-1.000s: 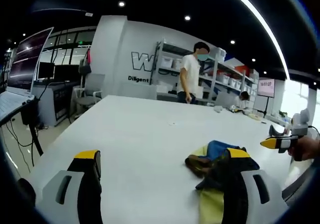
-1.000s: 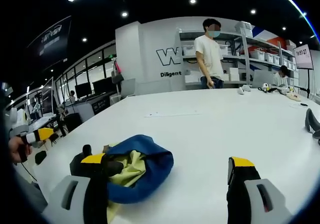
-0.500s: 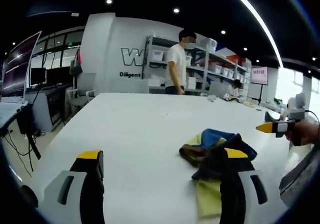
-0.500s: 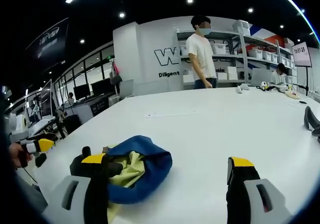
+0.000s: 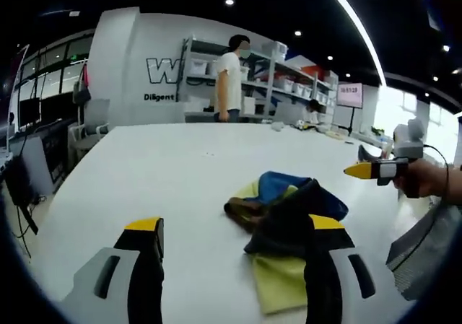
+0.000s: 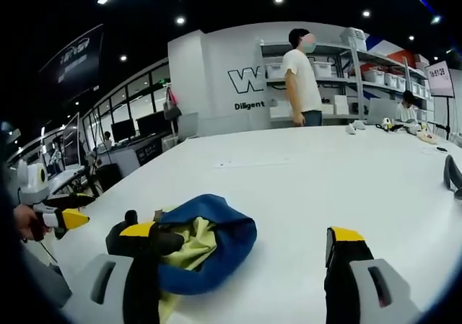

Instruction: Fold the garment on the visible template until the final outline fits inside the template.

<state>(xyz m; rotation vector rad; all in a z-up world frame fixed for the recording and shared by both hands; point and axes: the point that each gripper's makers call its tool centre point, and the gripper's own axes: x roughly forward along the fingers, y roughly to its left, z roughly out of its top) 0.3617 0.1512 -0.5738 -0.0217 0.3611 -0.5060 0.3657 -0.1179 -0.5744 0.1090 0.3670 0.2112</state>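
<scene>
Two grippers hover above the white table (image 5: 144, 172), jaws spread wide and holding nothing. The crumpled garment (image 5: 289, 216), blue, yellow and dark, lies at 2 o'clock of the left gripper (image 5: 231, 266) and at 10 o'clock of the right gripper (image 6: 242, 270).

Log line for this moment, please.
garment: bunched on table | left gripper: open | right gripper: open | fold: not begun

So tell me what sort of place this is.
Probably a lab or workshop in an open-plan office: a big white table, shelves of storage bins on the back wall, and monitors at desks on one side.
</scene>
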